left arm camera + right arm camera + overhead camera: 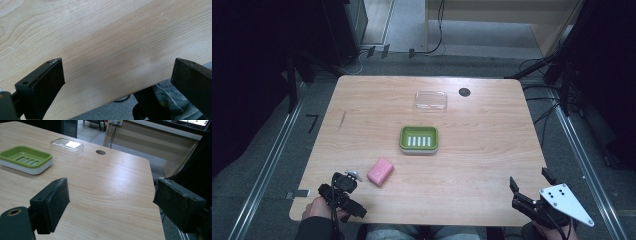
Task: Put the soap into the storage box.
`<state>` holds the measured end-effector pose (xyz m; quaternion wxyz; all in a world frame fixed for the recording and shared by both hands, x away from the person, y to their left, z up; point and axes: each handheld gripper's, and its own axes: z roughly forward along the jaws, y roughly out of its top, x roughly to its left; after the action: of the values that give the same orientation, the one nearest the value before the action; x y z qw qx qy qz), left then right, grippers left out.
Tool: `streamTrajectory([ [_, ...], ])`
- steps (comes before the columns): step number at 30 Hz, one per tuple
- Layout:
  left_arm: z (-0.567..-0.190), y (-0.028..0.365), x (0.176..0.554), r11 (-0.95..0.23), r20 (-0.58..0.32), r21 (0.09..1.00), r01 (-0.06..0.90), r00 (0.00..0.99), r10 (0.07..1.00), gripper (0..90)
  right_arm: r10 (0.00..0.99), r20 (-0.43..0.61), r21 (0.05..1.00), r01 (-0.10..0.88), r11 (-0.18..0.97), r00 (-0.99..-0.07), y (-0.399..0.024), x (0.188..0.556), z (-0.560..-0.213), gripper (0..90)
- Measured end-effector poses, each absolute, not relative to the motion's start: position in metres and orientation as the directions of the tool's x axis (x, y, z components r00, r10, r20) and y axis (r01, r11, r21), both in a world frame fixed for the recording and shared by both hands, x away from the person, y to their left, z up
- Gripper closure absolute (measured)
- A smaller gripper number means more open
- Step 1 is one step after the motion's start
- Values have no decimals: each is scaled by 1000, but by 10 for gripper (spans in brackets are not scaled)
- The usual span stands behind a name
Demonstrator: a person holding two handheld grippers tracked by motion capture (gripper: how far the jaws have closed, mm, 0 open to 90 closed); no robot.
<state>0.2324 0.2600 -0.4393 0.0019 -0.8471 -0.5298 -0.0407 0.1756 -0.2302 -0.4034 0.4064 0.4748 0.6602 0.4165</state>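
Wooden table (472,165), pink rounded soap bar (380,171)

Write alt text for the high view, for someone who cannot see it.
A wooden table holds a pink soap bar near the front, a green soap dish at the centre and a clear lid behind it. At the near edge, a person holds the open left gripper beside the soap and the right gripper at the corner.

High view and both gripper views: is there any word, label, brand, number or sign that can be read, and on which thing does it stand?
None: no readable text on the pink soap, the green soap dish, the clear lid or the table.
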Motion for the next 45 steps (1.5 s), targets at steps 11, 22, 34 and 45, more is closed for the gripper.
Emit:
streamTrajectory([
  [11, -441, 258, 232, -446, 74, 28, 894, 443, 893, 0, 966, -136, 937, 288, 198, -220, -230, 176, -403, 135],
  [22, -442, 255, 236, -470, 56, 40, 882, 467, 882, 0, 966, -137, 937, 289, 198, -218, -230, 176, -403, 135],
  [34, -437, 247, 249, -480, 40, 71, 874, 478, 877, 0, 966, -138, 936, 289, 199, -218, -230, 176, -403, 135],
  [45, -433, 237, 264, -500, 28, 103, 860, 499, 866, 0, 967, -134, 937, 290, 195, -218, -230, 177, -403, 135],
])
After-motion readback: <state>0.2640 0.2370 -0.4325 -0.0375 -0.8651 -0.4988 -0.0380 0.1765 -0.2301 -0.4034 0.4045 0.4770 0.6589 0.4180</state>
